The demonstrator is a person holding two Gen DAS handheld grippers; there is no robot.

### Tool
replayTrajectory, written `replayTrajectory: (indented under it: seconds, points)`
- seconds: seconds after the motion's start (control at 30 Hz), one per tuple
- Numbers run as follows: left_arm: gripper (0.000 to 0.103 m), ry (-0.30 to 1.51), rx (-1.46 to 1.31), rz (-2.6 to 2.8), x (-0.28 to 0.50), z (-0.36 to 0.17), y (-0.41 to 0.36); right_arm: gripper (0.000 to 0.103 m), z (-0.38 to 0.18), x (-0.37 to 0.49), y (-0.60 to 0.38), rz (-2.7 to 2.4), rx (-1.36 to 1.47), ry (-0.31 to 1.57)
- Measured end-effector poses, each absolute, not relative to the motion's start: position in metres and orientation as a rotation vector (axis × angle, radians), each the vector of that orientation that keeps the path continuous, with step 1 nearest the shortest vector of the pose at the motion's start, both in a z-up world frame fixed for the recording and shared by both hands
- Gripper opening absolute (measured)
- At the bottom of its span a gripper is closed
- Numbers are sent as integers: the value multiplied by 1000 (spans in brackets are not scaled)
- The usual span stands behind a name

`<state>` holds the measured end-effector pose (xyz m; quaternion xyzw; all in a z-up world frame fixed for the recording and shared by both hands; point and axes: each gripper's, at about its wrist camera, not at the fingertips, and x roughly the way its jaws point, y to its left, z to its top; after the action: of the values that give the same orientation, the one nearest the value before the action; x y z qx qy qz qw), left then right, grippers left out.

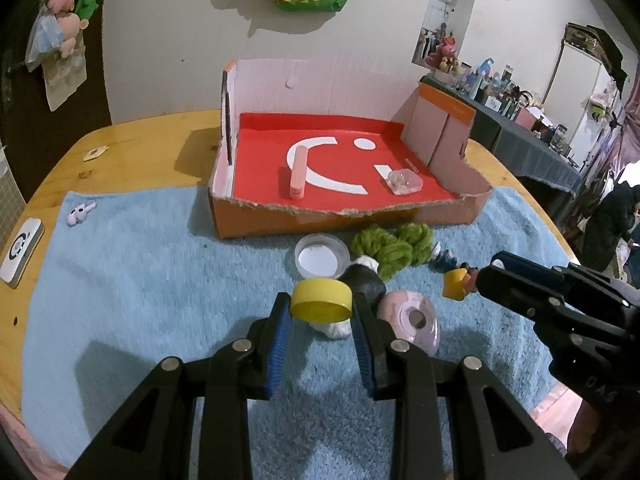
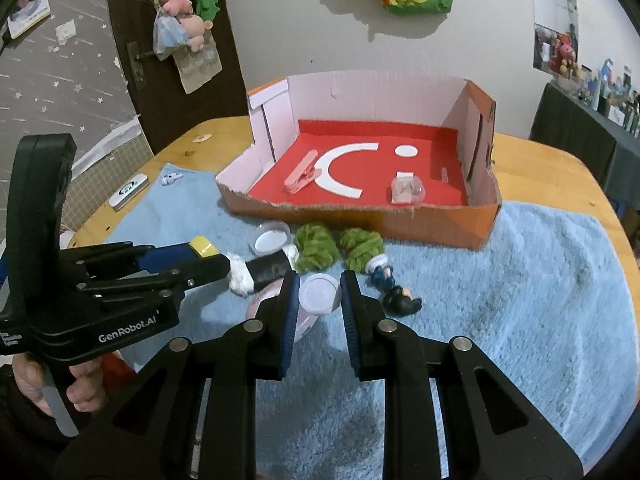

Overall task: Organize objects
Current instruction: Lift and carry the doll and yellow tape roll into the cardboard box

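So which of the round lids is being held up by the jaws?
The yellow lid, pinched by the left gripper. The clear lid lies loose on the blue towel, near the box.

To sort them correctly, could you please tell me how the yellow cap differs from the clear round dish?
The yellow cap is opaque; the clear round dish is see-through with a white bottom. The cap is gripped between the left tongs, whereas the dish lies free on the blue towel. The cap is tilted; the dish sits flat, open side up. Both are round and shallow.
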<state>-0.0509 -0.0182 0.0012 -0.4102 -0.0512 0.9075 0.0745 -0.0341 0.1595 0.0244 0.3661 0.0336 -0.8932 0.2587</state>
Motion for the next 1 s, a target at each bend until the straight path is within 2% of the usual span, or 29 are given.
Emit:
replayTrajectory:
  seconds: [1.0]
  points:
    - [32,-124,-1212,2723,-103,29,-15,20,52,-84,151,-2406,963,96]
